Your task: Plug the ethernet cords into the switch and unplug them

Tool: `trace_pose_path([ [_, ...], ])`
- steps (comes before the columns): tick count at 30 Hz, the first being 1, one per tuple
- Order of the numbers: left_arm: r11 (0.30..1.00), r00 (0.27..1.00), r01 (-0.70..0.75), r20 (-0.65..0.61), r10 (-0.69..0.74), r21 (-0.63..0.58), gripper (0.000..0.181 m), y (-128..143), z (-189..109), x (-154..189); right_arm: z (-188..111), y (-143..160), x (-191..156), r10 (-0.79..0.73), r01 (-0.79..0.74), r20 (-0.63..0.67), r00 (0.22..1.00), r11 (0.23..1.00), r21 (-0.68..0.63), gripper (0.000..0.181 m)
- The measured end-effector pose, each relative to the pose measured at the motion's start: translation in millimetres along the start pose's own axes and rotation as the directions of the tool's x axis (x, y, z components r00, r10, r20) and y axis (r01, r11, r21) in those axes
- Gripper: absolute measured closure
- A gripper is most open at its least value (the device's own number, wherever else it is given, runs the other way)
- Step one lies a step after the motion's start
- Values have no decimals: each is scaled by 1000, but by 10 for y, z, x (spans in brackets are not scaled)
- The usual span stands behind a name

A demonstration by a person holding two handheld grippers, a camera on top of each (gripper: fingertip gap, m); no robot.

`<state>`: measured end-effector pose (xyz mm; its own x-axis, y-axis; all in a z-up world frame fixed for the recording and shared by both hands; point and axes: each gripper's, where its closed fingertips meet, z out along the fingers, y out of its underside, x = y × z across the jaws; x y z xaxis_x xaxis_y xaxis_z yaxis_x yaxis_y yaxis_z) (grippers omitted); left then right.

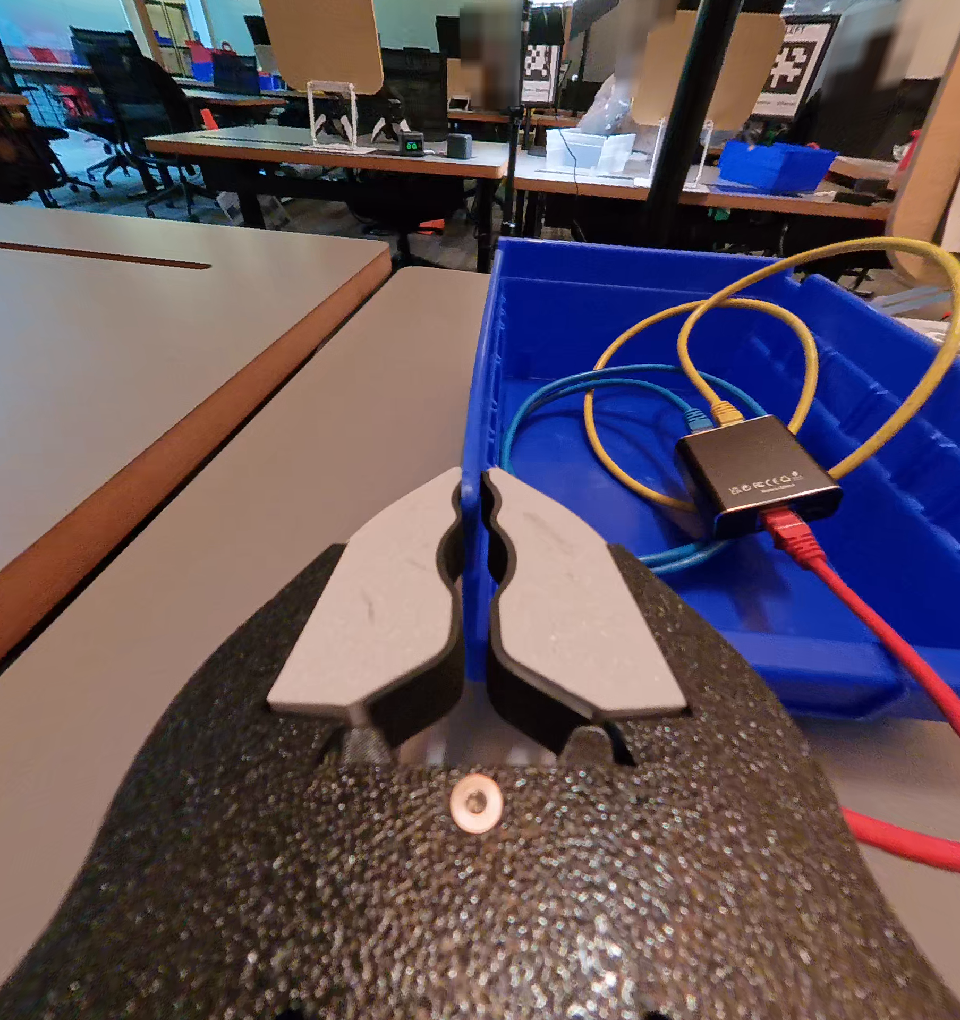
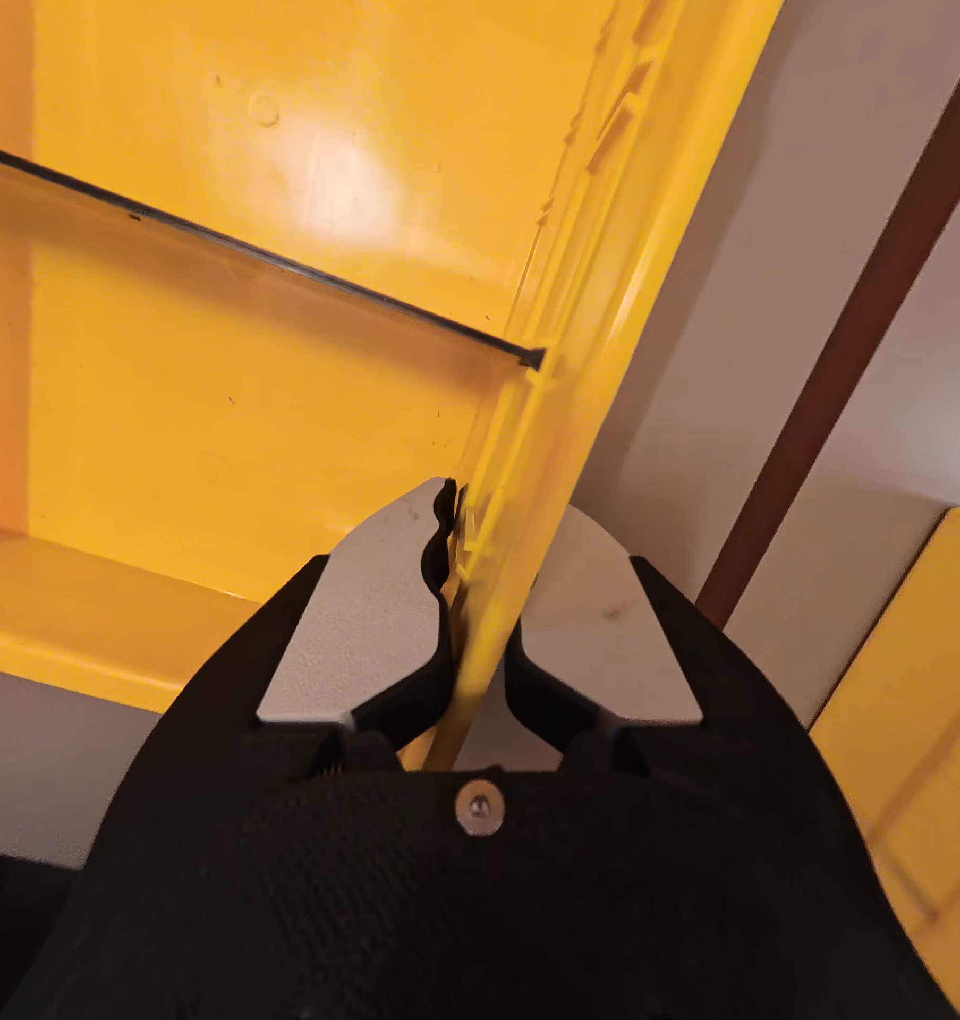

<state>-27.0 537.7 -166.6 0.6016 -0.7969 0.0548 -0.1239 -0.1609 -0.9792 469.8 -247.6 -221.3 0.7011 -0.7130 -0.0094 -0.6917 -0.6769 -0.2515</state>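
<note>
A black switch (image 1: pixel 753 474) lies inside a blue bin (image 1: pixel 604 309) on the grey table. A yellow cord (image 1: pixel 908 397) and a blue cord (image 1: pixel 549 392) are plugged into its far side, and a red cord (image 1: pixel 880 635) into its near side; the red cord runs out over the bin's front edge. My left gripper (image 1: pixel 472 477) is shut on the blue bin's left wall at its near corner. My right gripper (image 2: pixel 508 497) is shut on the right wall of a yellow bin (image 2: pixel 218 414), which holds nothing I can see. The switch and cords do not show in the right wrist view.
A black divider (image 2: pixel 245 248) crosses the yellow bin. A second yellow bin (image 2: pixel 908 690) sits to the right. A second table (image 1: pixel 135 342) adjoins on the left with a gap between. A black pole (image 1: pixel 682 110) stands behind the blue bin. Desks and chairs stand farther back.
</note>
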Motion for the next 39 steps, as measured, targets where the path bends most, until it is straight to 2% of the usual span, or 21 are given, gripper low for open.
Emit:
trace_pose_path([
  [2, 1000, 1000, -8, -25, 8, 2, 179, -6, 1, 4, -22, -41, 31, -11, 12, -34, 999, 999, 48, 162],
  [3, 1000, 1000, -13, -28, 12, -6, 179, -5, -13, -2, -55, -62, 71, -16, 22, -72, 997, 997, 75, 155],
  [4, 1000, 1000, -15, -17, 15, -15, 176, -24, -44, -21, -119, -93, 144, -12, 27, -131, 991, 994, 108, 140],
  [5, 1000, 1000, -18, 4, 18, -10, 167, -88, -95, -48, -225, -120, 231, 0, 28, -198, 980, 990, 141, 123],
  [6, 1000, 999, -26, 24, 26, 3, 156, -188, -158, -61, -354, -144, 264, 4, 39, -238, 971, 984, 176, 113],
  [9, 999, 1000, -28, -11, 29, 35, 148, -528, -304, 141, -759, -249, 68, 32, 51, -239, 970, 942, 331, 103],
  [11, 1000, 993, -5, -118, 2, -22, 147, -610, -281, 465, -989, -356, -308, 14, 74, -190, 982, 889, 451, 96],
  [12, 994, 984, 3, -175, -23, -109, 146, -558, -234, 639, -1080, -404, -570, -22, 102, -161, 987, 854, 510, 95],
  [13, 977, 976, 0, -215, -47, -215, 137, -468, -173, 792, -1149, -427, -878, -72, 131, -126, 989, 815, 564, 94],
  [15, 923, 972, -8, -218, -83, -385, 107, -282, -11, 986, -1231, -410, -1594, -177, 160, -46, 983, 711, 685, 99],
  [18, 868, 963, 17, -225, -147, -495, 106, -126, 229, 1232, -1209, -313, -2678, -395, 192, 41, 918, 529, 826, 105],
  [20, 821, 970, -16, -209, -127, -571, 105, 6, 342, 1298, -1088, -258, -3148, -509, 238, 59, 859, 499, 833, 107],
  [22, 758, 976, -48, -192, -103, -650, 103, 174, 440, 1321, -990, -297, -3274, -524, 320, 16, 852, 544, 776, 103],
  [24, 686, 974, -58, -193, -122, -725, 96, 337, 482, 1384, -1021, -341, -3334, -480, 280, 19, 877, 544, 791, 104],
  [26, 656, 979, -58, -172, -111, -752, 97, 433, 543, 1380, -1078, -307, -3533, -540, 238, 82, 837, 496, 835, 110],
  [27, 641, 982, -57, -159, -102, -766, 98, 479, 557, 1363, -1082, -267, -3597, -571, 238, 109, 814, 498, 834, 111],
  [29, 627, 984, -40, -139, -109, -778, 103, 551, 578, 1354, -1078, -267, -3565, -550, 236, 106, 828, 514, 825, 110],
  [31, 632, 974, -22, -159, -161, -775, 111, 583, 578, 1432, -1070, -252, -3528, -551, 264, 75, 831, 510, 819, 110],
  [34, 698, 980, -38, -165, -116, -715, 116, 491, 590, 1400, -1122, -236, -3505, -549, 276, 48, 834, 492, 825, 110],
  [36, 770, 982, -91, -184, -35, -632, 117, 318, 568, 1386, -1187, -212, -3539, -563, 263, 58, 824, 471, 842, 111],
  [39, 866, 983, -164, -156, 101, -472, 117, -109, 473, 1363, -1261, -204, -3547, -566, 246, 57, 823, 445, 861, 112],
])
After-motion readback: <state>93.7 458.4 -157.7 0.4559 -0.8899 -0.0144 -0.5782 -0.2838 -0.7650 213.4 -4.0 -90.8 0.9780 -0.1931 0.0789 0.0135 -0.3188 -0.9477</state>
